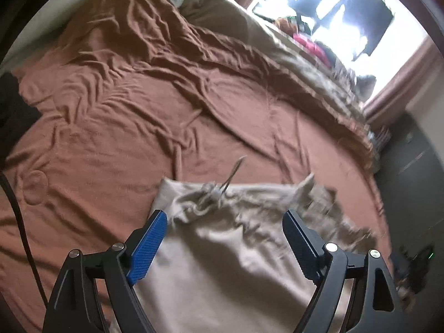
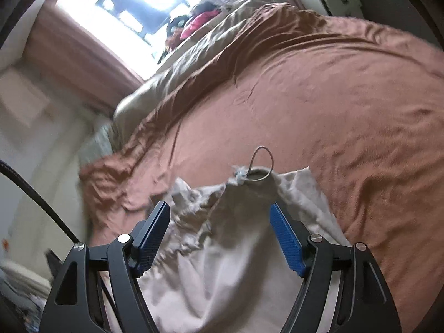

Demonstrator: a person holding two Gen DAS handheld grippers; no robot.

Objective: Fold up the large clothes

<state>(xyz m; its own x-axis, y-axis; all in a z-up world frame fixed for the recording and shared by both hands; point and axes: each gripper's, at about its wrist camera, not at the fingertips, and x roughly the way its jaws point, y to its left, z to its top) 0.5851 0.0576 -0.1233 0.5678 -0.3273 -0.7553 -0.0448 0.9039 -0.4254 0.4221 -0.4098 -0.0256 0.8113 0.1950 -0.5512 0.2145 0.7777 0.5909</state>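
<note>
A beige garment (image 1: 222, 255) with a gathered waistband and a thin drawstring loop (image 1: 231, 176) lies on the brown bedsheet (image 1: 116, 116). My left gripper (image 1: 224, 217) hovers over its waistband end, open, blue pads wide apart and off the cloth. In the right wrist view the same beige garment (image 2: 222, 249) lies below my right gripper (image 2: 219, 208), which is also open; the drawstring loop (image 2: 260, 163) sits just beyond the fingertips. Nothing is pinched in either gripper.
The wrinkled brown sheet covers the bed. A tan blanket (image 1: 310, 66) and coloured clutter (image 1: 308, 43) lie along the far side under a bright window (image 1: 347, 5). A dark cabinet (image 1: 416, 172) stands past the bed's edge. A black cable (image 2: 38, 194) crosses the left.
</note>
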